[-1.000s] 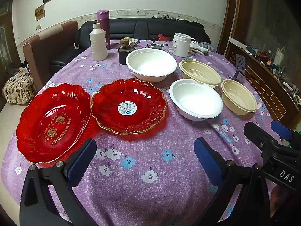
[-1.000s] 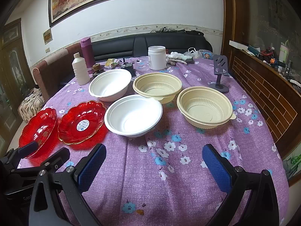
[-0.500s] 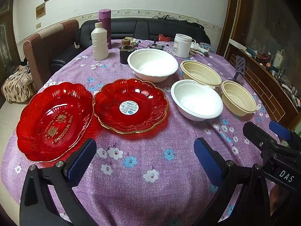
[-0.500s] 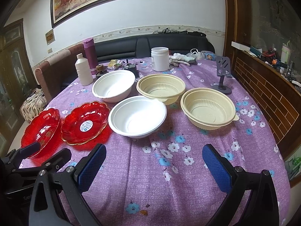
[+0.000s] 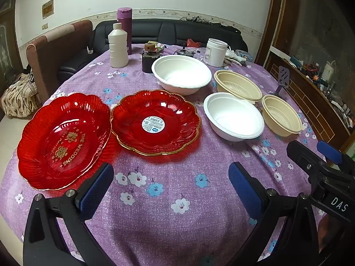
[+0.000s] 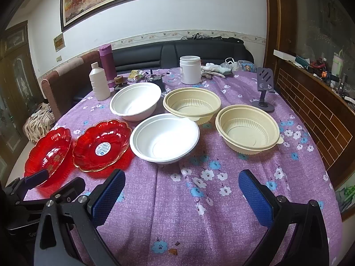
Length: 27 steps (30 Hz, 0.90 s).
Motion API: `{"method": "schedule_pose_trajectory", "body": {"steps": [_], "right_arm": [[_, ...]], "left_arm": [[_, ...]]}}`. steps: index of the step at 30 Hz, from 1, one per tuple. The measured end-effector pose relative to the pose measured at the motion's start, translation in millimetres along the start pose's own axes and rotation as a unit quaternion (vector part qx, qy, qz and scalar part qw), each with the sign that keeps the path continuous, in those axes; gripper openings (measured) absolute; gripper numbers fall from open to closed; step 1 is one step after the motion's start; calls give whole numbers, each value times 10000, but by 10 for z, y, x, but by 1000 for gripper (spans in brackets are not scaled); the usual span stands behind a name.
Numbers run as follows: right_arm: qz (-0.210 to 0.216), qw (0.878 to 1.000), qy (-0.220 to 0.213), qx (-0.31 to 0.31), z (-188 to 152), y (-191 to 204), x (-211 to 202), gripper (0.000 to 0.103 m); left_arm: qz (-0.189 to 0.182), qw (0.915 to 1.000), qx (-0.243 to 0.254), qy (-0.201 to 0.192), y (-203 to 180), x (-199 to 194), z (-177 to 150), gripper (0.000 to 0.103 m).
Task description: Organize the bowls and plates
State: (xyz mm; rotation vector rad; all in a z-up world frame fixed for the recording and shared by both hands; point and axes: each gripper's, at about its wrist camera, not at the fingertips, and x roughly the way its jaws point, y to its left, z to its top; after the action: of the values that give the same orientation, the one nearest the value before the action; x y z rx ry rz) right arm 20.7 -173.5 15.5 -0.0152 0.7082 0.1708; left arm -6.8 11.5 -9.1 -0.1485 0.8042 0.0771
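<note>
Two red scalloped plates lie side by side on the purple flowered tablecloth: one with gold lettering (image 5: 62, 139) at the left, one with a round sticker (image 5: 155, 122) beside it. Two white bowls, near (image 5: 233, 116) and far (image 5: 182, 74), and two cream ribbed bowls, far (image 5: 237, 85) and near (image 5: 281, 115), stand to the right. My left gripper (image 5: 170, 190) is open and empty above the near table edge, short of the plates. My right gripper (image 6: 182, 197) is open and empty, short of the near white bowl (image 6: 164, 137) and the near cream bowl (image 6: 248, 129).
At the table's far side stand a white bottle (image 5: 118, 45), a purple flask (image 5: 124, 30), a white jar (image 5: 215, 49), a small dark holder (image 5: 149, 61) and a grey phone stand (image 6: 264, 88). A black sofa and a brown chair stand behind. A brick ledge runs along the right.
Both views have risen and tilted up slightly, so the dishes sit a little lower in frame. Both grippers stay open. Nothing on the table has moved.
</note>
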Motion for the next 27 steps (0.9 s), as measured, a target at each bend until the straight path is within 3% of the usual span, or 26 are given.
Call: {"method": "schedule_pose_trajectory", "body": {"steps": [6, 10, 13, 16, 19, 21, 23, 27], "right_arm": [[441, 9990, -21, -26, 90, 166, -1, 103], [1018, 9947, 115, -39, 198, 411, 76, 103], [1770, 9834, 407, -1, 249, 694, 210, 102], [2537, 9628, 907, 220, 266, 991, 453, 101], [3126, 9380, 1405, 518, 237, 1290, 711, 87], [3304, 9261, 1722, 596, 195, 1496, 888, 72], [3447, 9144, 2004, 701, 121, 1659, 1022, 64], [3484, 9064, 2229, 866, 79, 1840, 1183, 53]], "left_arm": [[69, 9990, -253, -355, 326, -279, 78, 103], [791, 9900, -826, -828, 923, -534, 111, 103], [1340, 9766, -1549, -661, 1559, -487, 80, 103], [1520, 9665, -2044, -326, 1989, -349, 31, 103], [1666, 9595, -2271, -101, 2204, -237, -27, 103], [1638, 9588, -2320, 27, 2231, -158, -38, 103], [1598, 9590, -2337, 140, 2249, -75, -47, 101], [1433, 9597, -2400, 304, 2288, 41, -56, 79]]}}
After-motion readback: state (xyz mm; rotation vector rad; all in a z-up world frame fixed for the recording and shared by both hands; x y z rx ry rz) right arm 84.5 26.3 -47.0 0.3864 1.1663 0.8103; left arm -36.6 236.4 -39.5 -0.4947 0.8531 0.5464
